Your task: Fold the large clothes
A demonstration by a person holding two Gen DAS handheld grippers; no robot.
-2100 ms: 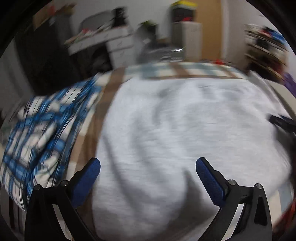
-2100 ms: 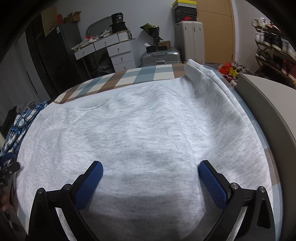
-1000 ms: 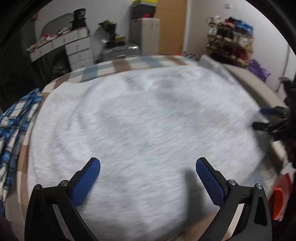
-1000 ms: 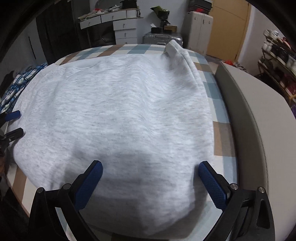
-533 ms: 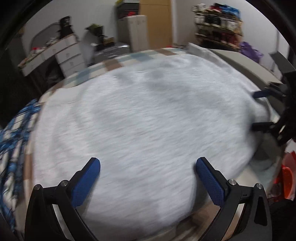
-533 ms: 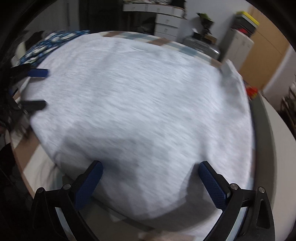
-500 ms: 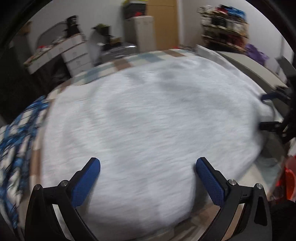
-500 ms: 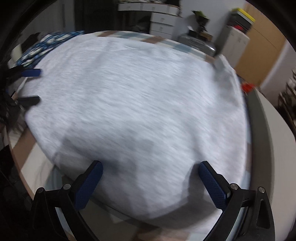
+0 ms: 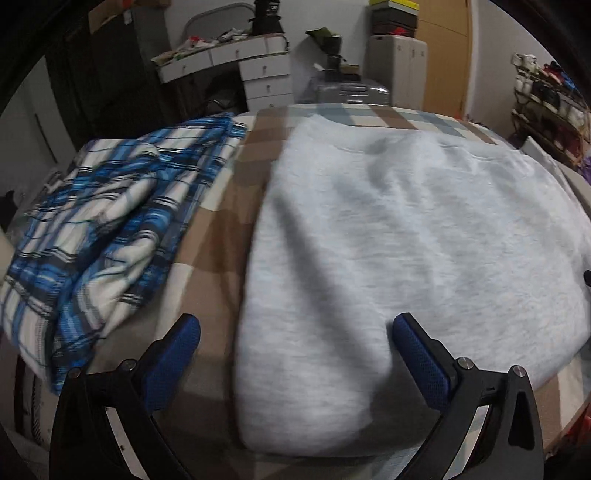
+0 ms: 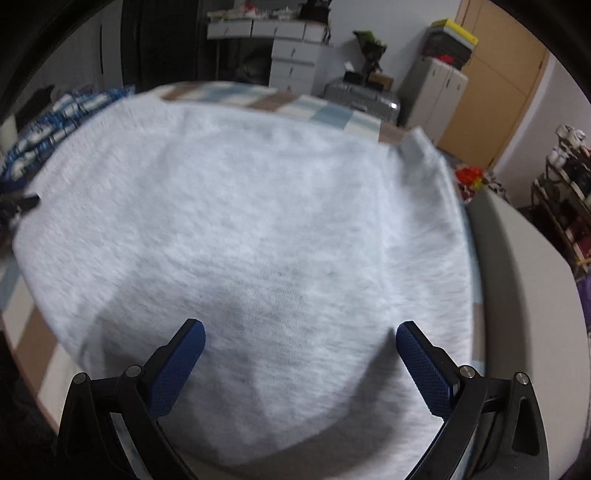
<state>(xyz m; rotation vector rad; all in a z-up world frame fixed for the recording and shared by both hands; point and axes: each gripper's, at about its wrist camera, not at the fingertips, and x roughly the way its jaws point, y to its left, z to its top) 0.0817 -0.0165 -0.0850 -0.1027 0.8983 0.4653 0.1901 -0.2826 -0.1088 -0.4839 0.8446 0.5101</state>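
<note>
Spread flat across the checked bedcover [image 9: 221, 236], the pale grey sweatshirt [image 9: 424, 236] fills most of both views, its surface softly rumpled, one ribbed cuff or hem end [image 10: 415, 146] poking up at about 1 o'clock in the right wrist view. No print, brand or label can be read anywhere on it. The left gripper [image 9: 295, 334] hovers low over the garment's near left edge with its blue-padded fingers [image 9: 419, 350] spread wide, one over the grey cloth and the other over bare brown-and-cream check; nothing is between them. The right gripper [image 10: 300, 339] hangs over the near middle of the sweatshirt, fingers likewise parted and empty, casting a shadow on the fabric. At 9 o'clock in the left wrist view lies a crumpled blue-and-white plaid garment [image 9: 99, 229], just beside the sweatshirt but apart from it, with a strip of bedcover between. Beyond the bed, at 12 o'clock, stand a white chest of drawers [image 9: 266, 79] with clutter on top, a silver hard-shell suitcase [image 9: 351, 92], and a tall pale cabinet [image 9: 400, 70] carrying stacked boxes [image 9: 395, 16] whose markings are too blurred to read. At 2 o'clock a rack [image 9: 550, 99] holds rows of shoes, beside a wooden door [image 9: 447, 55].
</note>
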